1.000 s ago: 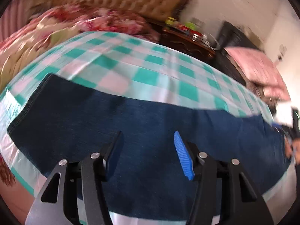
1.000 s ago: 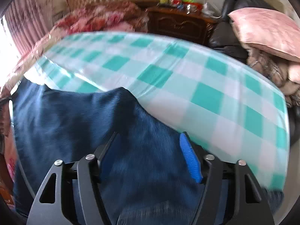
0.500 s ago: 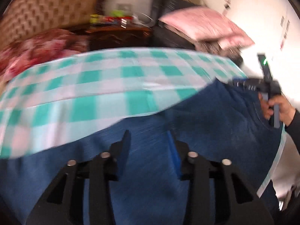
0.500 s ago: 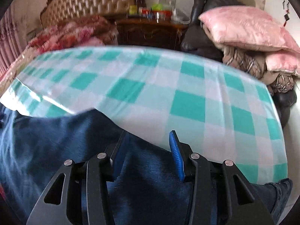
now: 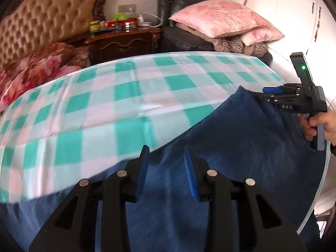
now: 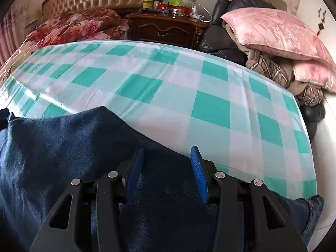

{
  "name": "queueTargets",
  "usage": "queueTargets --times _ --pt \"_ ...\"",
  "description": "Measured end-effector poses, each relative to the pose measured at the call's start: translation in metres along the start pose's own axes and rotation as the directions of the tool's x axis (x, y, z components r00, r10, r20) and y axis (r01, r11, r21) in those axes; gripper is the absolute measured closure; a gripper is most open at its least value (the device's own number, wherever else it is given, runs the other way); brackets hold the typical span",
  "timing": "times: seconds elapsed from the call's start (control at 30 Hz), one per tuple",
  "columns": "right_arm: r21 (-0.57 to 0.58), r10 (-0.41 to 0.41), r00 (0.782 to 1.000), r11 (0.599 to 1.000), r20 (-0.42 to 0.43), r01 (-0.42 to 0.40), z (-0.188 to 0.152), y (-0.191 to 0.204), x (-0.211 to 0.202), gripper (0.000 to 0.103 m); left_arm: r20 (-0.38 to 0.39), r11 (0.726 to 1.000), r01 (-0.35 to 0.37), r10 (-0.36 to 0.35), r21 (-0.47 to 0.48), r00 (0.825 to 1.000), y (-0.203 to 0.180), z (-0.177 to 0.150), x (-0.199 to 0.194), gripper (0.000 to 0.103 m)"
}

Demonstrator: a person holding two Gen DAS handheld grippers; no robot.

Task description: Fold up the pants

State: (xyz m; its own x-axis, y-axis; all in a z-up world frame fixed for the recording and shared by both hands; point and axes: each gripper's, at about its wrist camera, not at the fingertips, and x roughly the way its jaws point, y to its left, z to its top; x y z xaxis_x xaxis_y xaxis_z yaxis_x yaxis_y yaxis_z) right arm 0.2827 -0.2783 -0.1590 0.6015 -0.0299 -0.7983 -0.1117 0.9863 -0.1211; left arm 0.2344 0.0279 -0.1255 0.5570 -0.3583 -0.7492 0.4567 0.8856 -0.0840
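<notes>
Dark blue denim pants [image 5: 241,138] lie along the near edge of a table with a green and white checked cloth [image 5: 117,105]. My left gripper [image 5: 166,161] is open just above the pants' far edge, holding nothing. My right gripper [image 6: 167,159] is open over the pants [image 6: 63,147] near their far edge, also empty. In the left wrist view the right gripper [image 5: 273,90] sits at the pants' far right corner, held by a hand [image 5: 319,124].
Behind the table stand a dark wooden nightstand [image 6: 166,27] with small items, a tufted headboard [image 5: 42,21], a floral quilt [image 5: 35,67], and pink pillows [image 6: 277,33] on a black seat. The table's right edge [image 6: 308,147] drops off to the floor.
My left gripper swung right along the pants, from the left end toward the right gripper, and its jaws narrowed. My right gripper shifted slightly toward the far edge of the pants.
</notes>
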Motion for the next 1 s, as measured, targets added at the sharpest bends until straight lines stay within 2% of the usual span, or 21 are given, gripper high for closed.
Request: queueTargets --times 0.07,0.13,0.2,0.3,0.37,0.4,0.43,0.57,0.77,0.8,0.83,0.87,0.9,0.93,1.0 --pt "-0.019 -0.024 1.000 1.000 0.006 0.024 -0.001 0.004 -0.001 0.060 -0.033 0.999 0.043 -0.043 -0.019 0.999 0.002 0.013 0.011 0.069" --pt "-0.002 -0.022 1.000 1.000 0.007 0.022 -0.001 0.002 -0.004 0.060 -0.059 0.997 0.072 -0.072 0.002 0.996 0.000 0.019 0.019 0.071" --pt "0.041 0.025 0.999 0.999 0.041 -0.027 0.000 -0.001 -0.018 0.060 -0.109 0.994 0.095 -0.089 0.049 0.990 -0.006 0.024 0.031 0.071" --pt "0.005 0.105 0.992 0.994 0.074 -0.105 0.002 0.012 -0.039 0.057 -0.187 0.989 0.106 -0.085 0.105 0.979 -0.013 0.023 0.050 0.073" --pt "-0.040 0.123 0.990 0.992 0.072 -0.121 0.002 0.026 -0.043 0.055 -0.202 0.985 0.110 -0.081 0.135 0.976 -0.017 0.024 0.054 0.092" --pt "-0.051 0.124 0.990 0.991 0.069 -0.120 0.002 0.030 -0.042 0.055 -0.204 0.985 0.100 -0.069 0.144 0.976 -0.017 0.026 0.054 0.100" --pt "-0.059 0.122 0.990 0.991 0.064 -0.118 0.002 0.034 -0.039 0.055 -0.205 0.983 0.095 -0.062 0.156 0.977 -0.018 0.028 0.054 0.102" --pt "-0.027 0.093 0.995 0.995 0.024 -0.092 0.004 0.035 -0.018 0.056 -0.176 0.979 0.089 -0.056 0.183 0.983 -0.021 0.037 0.046 0.102" --pt "0.009 0.084 0.996 0.996 0.023 -0.084 0.004 0.031 -0.007 0.055 -0.162 0.985 0.113 -0.091 0.131 0.983 -0.009 0.047 0.043 0.102" --pt "0.017 0.081 0.996 0.997 0.022 -0.082 0.004 0.030 -0.007 0.054 -0.167 0.985 0.118 -0.096 0.128 0.981 -0.008 0.047 0.044 0.101" --pt "0.026 0.078 0.997 0.997 0.019 -0.079 0.005 0.030 -0.007 0.054 -0.171 0.984 0.126 -0.103 0.124 0.980 -0.008 0.047 0.044 0.096" --pt "0.030 0.078 0.997 0.996 0.019 -0.078 0.005 0.030 -0.008 0.054 -0.161 0.986 0.117 -0.097 0.118 0.982 -0.005 0.047 0.041 0.075" --pt "0.035 0.072 0.997 0.997 0.030 -0.073 0.005 0.029 -0.011 0.054 -0.143 0.991 0.086 -0.071 0.103 0.987 -0.001 0.047 0.038 0.062" --pt "0.036 0.059 0.997 0.998 0.040 -0.060 0.006 0.028 -0.013 0.054 -0.103 0.997 0.042 -0.035 0.061 0.994 0.010 0.047 0.029 0.056" --pt "0.042 0.014 0.999 0.999 0.040 -0.015 0.007 0.023 -0.013 0.054 -0.065 0.999 0.014 -0.016 -0.032 0.998 0.030 0.043 0.015 0.056"
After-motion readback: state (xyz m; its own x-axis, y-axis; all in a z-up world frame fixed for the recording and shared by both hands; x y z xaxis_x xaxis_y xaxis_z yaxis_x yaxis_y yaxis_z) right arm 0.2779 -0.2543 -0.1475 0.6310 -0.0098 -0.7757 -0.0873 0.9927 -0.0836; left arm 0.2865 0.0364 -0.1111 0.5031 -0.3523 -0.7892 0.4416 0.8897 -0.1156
